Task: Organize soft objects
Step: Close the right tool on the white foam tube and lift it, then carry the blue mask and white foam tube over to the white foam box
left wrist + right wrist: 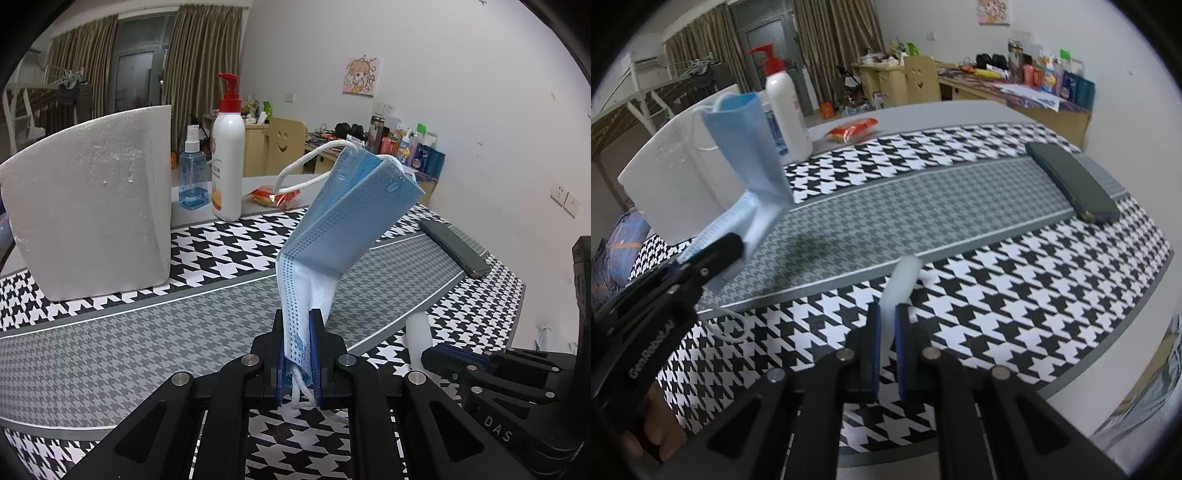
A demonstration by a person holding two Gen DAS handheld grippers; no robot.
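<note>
My left gripper (300, 332) is shut on the lower end of a folded blue face mask (343, 218), which stands up from the jaws above the houndstooth mat (110, 350); its white ear loop arcs to the left. In the right wrist view the mask (746, 147) and the left gripper (713, 254) are at the left. My right gripper (887, 321) is shut on a white translucent stick-like object (903, 280), held above the mat (997, 295). It also shows in the left wrist view (417, 336), with the right gripper (436, 356) at the lower right.
A white foam box (92, 214) stands at the left. Behind it are a blue spray bottle (192, 177), a white pump bottle (229, 162) and a red snack packet (273, 195). A dark phone (454, 251) lies at the mat's right end.
</note>
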